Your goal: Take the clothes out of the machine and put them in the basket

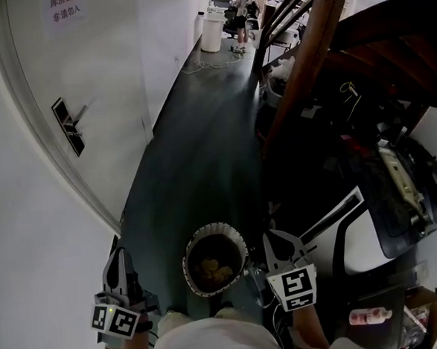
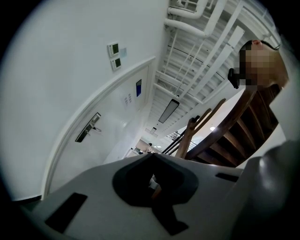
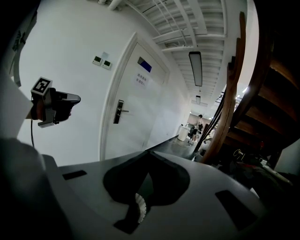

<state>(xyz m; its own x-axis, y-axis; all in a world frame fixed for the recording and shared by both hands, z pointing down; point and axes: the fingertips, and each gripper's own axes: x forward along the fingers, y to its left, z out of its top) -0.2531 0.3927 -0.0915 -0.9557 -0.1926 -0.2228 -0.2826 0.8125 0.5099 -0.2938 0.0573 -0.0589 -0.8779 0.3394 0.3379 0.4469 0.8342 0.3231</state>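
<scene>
Head view: basket [image 1: 213, 231] on open floor [image 1: 208, 133]; wall [image 1: 35, 220] at left

walls [image 1: 29, 243]: white | door [image 1: 84, 60]: white, lever handle | floor [image 1: 202, 149]: dark corridor | staircase [image 1: 307, 59]: brown wood | ceiling light [image 3: 195, 68]: long strip

Dark floor [image 1: 202, 149] w/ basket [image 1: 214, 226]
</scene>
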